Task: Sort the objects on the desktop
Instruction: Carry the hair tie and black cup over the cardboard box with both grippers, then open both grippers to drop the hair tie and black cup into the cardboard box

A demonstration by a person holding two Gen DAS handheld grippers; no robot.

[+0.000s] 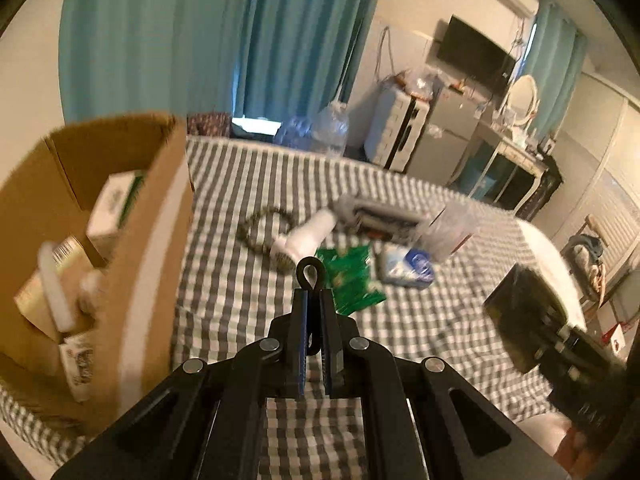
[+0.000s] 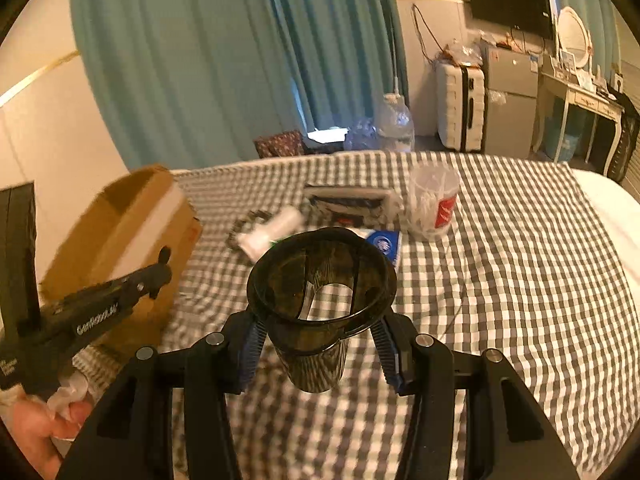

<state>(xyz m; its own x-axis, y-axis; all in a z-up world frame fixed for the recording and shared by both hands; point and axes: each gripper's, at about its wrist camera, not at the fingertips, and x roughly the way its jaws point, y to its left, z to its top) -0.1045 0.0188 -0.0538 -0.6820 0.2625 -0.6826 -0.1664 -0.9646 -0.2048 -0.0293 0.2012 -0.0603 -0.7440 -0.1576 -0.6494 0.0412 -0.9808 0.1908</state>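
My left gripper is shut on a small black loop that sticks up past its fingertips, just right of an open cardboard box with several packs inside. On the checked bed cloth beyond lie a white bottle, a beaded bracelet, a green packet, a tissue pack and a cotton-swab jar. My right gripper is shut on a black mesh cup, held above the cloth. The left gripper shows at the left by the box.
A grey flat pack lies beside the swab jar. Large water bottles stand past the bed's far edge before teal curtains. A suitcase, small fridge and dressing table line the right wall. A hand shows lower left.
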